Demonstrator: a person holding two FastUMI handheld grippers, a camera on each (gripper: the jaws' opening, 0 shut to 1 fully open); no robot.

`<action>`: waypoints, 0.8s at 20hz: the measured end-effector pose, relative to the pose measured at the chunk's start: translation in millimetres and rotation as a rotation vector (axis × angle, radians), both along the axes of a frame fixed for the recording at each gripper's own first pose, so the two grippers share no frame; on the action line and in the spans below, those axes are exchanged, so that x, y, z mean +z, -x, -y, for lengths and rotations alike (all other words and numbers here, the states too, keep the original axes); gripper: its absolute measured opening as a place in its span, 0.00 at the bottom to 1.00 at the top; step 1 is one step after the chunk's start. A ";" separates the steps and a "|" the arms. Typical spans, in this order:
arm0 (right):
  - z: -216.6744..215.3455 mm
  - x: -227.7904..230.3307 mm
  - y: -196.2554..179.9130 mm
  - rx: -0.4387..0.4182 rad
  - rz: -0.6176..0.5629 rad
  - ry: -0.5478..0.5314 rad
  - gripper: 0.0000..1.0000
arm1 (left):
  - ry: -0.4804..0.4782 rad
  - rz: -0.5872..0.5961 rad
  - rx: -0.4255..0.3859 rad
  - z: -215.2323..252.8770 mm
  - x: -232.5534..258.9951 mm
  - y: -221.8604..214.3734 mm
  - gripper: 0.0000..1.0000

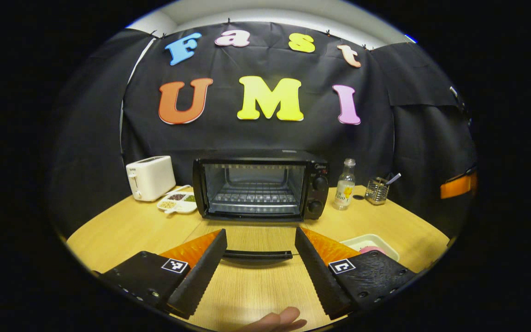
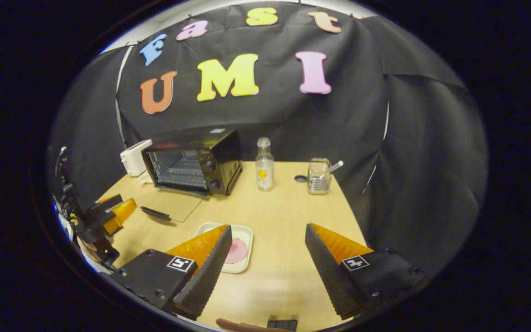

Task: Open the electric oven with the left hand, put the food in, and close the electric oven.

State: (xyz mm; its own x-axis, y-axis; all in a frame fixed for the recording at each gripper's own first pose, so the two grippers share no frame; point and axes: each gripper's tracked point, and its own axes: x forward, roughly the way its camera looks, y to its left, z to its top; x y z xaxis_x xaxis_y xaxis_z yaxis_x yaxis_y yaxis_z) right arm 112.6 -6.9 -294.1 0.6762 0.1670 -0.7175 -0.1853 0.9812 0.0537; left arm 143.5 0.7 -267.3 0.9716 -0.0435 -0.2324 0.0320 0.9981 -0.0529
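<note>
We see the right gripper (image 2: pixel 265 258) with fingers spread wide, nothing between them, hovering over the wooden table (image 2: pixel 274 216). Just beyond its left finger sits a shallow white tray (image 2: pixel 245 240) holding a flat pink round of food (image 2: pixel 237 251). In the left gripper view the left gripper (image 1: pixel 260 258) is also spread wide and holds nothing; the oven door handle (image 1: pixel 257 254) lies between its fingers, and we can't tell if either finger touches it. The oven door (image 2: pixel 171 203) is fully down, flat on the table. Behind it, the black electric oven (image 1: pixel 261 184) stands open, wire rack (image 1: pixel 254 197) visible inside, cavity bare, two knobs on its right side. Left of the oven: a divided white dish (image 1: pixel 178 203) with small heaps of grains, then a white toaster (image 1: pixel 150 177). Right of it: a clear bottle (image 1: pixel 345 184), then a mesh holder (image 1: pixel 377 190) with a utensil standing in it.
</note>
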 end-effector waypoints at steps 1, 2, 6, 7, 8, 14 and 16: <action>-0.9 -16.1 -2.4 0.002 -0.061 -0.005 0.98 | -0.003 0.024 0.012 -2.4 12.3 5.1 0.95; -2.2 -30.2 -4.6 0.006 -0.118 -0.016 0.98 | -0.011 0.036 0.025 -4.9 23.1 10.8 0.95; -6.0 -74.0 -19.8 0.004 -0.267 -0.032 0.90 | -0.056 0.066 0.087 -21.5 60.3 31.6 0.95; -5.7 -84.5 -24.8 0.000 -0.294 -0.029 0.87 | -0.054 0.072 0.099 -24.5 69.3 36.1 0.95; -5.9 -94.7 -29.2 -0.001 -0.324 -0.026 0.84 | -0.041 0.086 0.106 -27.3 79.1 41.4 0.95; -26.8 -143.7 -32.1 0.018 -0.517 -0.031 0.58 | -0.026 0.155 0.169 -52.1 122.9 62.8 0.95; -37.6 -154.0 -28.8 0.038 -0.580 -0.061 0.51 | -0.027 0.160 0.180 -53.8 127.6 64.7 0.95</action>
